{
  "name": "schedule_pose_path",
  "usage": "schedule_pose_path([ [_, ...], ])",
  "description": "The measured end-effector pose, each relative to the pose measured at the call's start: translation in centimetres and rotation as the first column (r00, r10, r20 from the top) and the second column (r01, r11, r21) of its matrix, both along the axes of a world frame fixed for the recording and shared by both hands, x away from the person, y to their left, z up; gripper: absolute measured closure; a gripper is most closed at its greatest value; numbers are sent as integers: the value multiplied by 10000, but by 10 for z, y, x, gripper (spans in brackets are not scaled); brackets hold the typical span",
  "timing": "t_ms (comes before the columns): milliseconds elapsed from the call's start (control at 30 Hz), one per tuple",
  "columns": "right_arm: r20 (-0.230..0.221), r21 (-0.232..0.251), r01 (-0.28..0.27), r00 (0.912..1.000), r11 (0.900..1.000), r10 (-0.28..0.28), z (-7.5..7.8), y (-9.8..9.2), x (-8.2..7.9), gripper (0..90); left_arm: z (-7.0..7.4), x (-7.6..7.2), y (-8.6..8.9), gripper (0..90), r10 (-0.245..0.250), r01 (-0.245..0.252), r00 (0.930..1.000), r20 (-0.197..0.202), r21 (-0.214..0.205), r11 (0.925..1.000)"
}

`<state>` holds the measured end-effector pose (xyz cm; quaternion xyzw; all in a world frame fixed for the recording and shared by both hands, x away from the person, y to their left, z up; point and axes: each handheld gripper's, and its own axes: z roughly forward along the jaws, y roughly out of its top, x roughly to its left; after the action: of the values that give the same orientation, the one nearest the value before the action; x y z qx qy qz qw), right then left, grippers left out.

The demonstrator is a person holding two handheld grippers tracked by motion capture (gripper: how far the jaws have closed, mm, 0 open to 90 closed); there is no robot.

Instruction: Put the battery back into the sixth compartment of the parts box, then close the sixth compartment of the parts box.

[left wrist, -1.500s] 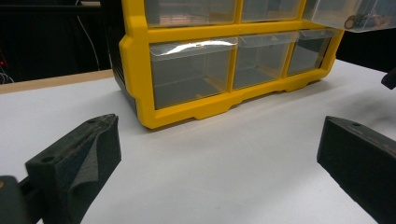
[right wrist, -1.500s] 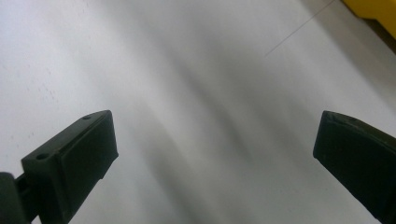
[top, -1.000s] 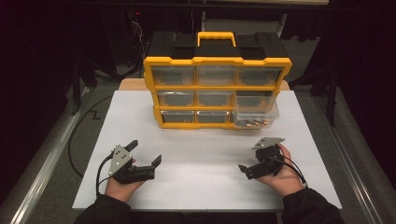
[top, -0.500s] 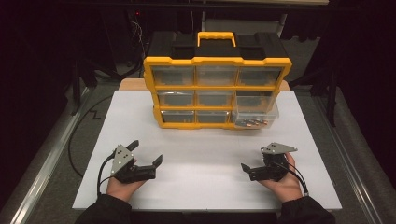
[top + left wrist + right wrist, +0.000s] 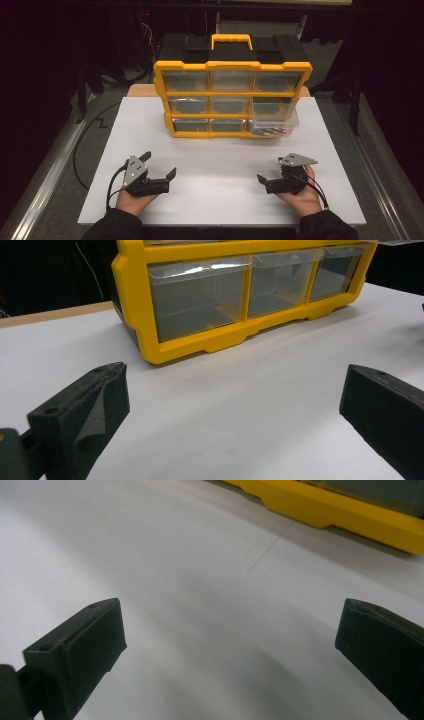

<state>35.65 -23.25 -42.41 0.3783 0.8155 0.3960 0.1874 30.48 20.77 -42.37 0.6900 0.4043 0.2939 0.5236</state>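
Both tongs, left and right, are held open; the light, slippery drawer is best gripped by its front lip.

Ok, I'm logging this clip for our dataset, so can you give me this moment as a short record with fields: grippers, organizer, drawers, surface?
left gripper: open, holding nothing, low over the near left of the white tabletop
right gripper: open, holding nothing, near right
organizer: yellow parts organizer with a handle on top, upright at the far middle, three rows of three clear drawers
open drawer: at the right end, pulled out toward the person, small parts inside
other drawers: pushed in
white tabletop: bare between grippers and organizer
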Motion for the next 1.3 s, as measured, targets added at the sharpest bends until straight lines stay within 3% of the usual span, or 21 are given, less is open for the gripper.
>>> schedule_pose_path([
  [267, 634, 386, 25, 9980, 9993, -50, 6, -1, -2, 10, 0, -1, -3, 4, -70, 70, 10000, 30, 109, 9999],
  [633, 941, 631, 202, 9952, 9978, -261, 10, -3, -5, 20, -1, 0, -3, 4, -119, 119, 9999, 16, 70, 9999],
  [967, 1325, 791, 320, 9903, 9964, -423, 15, -4, -10, 175, 1, 1, -4, 5, -216, 216, 9997, 66, 20, 9998],
  [1133, 1320, 823, 291, 9905, 9962, -398, 15, -4, -12, 239, 3, -1, -3, 6, -211, 211, 9997, 112, -29, 9998],
  [1300, 1167, 975, 134, 9929, 9951, -248, 14, -6, -12, 369, 4, -2, -4, 6, -226, 226, 9997, 108, 16, 9997],
])
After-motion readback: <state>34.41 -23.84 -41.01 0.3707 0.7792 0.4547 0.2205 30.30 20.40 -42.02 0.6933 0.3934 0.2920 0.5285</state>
